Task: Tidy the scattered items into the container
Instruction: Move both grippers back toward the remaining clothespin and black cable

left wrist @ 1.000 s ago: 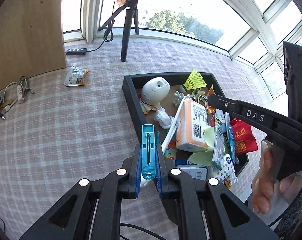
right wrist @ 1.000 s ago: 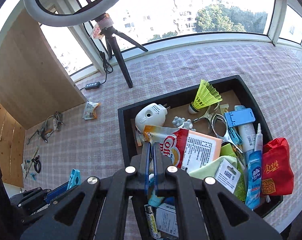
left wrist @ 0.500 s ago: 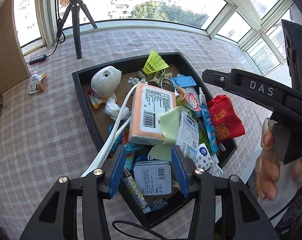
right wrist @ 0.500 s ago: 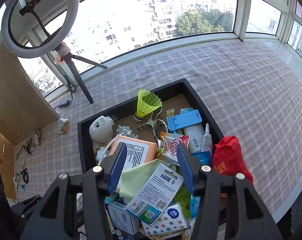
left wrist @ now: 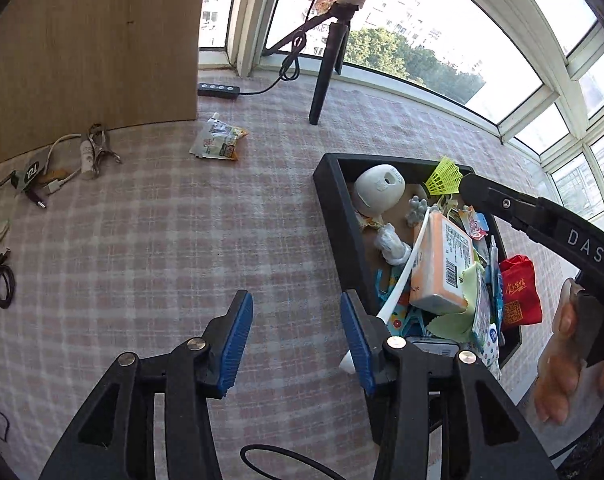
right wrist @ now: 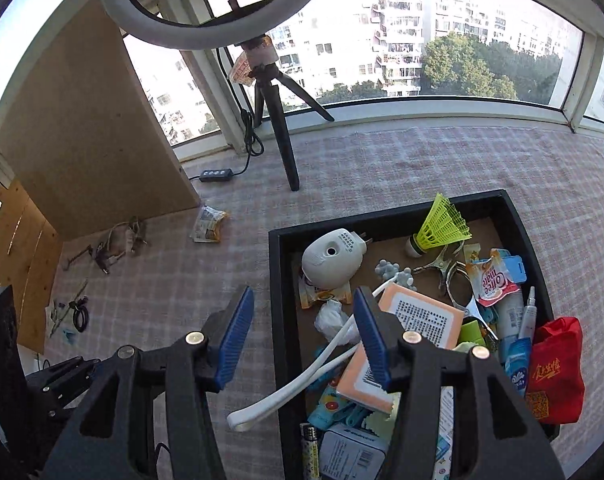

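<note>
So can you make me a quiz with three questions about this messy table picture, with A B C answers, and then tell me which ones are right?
1. Where is the yellow shuttlecock?
A. Inside the black tray
B. On the checked cloth by the tripod
C. Between a gripper's fingers

2. What colour is the pouch at the tray's right edge?
A. Green
B. Red
C. White

3. How is the left gripper right now?
A. Shut on a blue clip
B. Shut on a cable
C. Open, holding nothing

Answers:
1. A, it lies in the tray's far corner.
2. B, it is bright red with gold writing.
3. C, its blue pads stand apart with only the checked cloth showing between them.
</note>
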